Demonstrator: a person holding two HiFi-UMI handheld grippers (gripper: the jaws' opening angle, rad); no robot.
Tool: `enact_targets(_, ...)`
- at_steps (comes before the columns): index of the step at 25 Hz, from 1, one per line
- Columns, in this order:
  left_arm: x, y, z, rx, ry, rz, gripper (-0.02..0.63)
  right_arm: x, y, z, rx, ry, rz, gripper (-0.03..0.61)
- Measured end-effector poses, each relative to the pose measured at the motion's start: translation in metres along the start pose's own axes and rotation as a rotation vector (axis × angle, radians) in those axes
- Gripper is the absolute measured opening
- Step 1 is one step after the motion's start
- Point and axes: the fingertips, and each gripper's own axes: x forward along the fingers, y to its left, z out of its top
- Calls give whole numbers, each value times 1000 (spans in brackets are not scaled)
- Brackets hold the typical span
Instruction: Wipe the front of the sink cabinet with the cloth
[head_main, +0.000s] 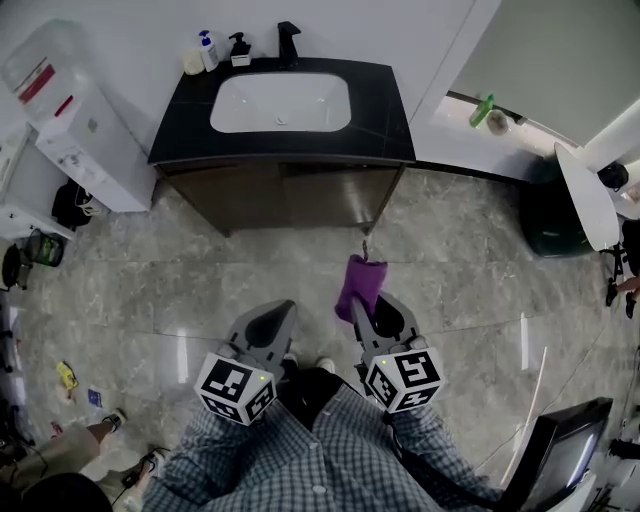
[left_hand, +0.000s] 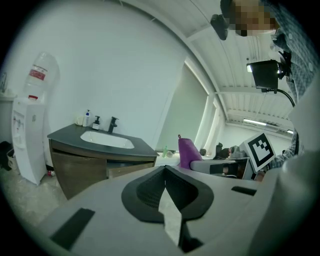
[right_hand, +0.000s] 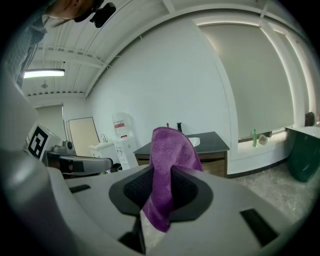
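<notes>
The sink cabinet (head_main: 290, 196) has a brown wooden front under a black counter with a white basin (head_main: 281, 102); it stands against the far wall, also seen as the cabinet (left_hand: 82, 167) in the left gripper view and, partly hidden, the cabinet (right_hand: 212, 159) in the right. A purple cloth (head_main: 360, 285) sticks up from my right gripper (head_main: 368, 305), which is shut on it; the cloth (right_hand: 167, 172) fills the middle of the right gripper view. My left gripper (head_main: 268, 322) is shut with nothing in it. Both are held well short of the cabinet, over the floor.
A white water dispenser (head_main: 80, 130) stands left of the cabinet. Soap bottles (head_main: 208, 50) and a black tap (head_main: 288, 40) sit on the counter's back. A dark green bin (head_main: 555, 215) is at the right. Marble floor (head_main: 180, 290) lies between me and the cabinet.
</notes>
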Motion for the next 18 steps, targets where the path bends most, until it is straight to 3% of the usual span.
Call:
enact_targets(13, 5, 2, -5, 33, 13, 57, 11, 2, -17, -4, 12, 6, 19, 91)
enact_targets(18, 7, 2, -16, 1, 12, 100, 11, -3, -29, -16, 16, 32, 33, 91)
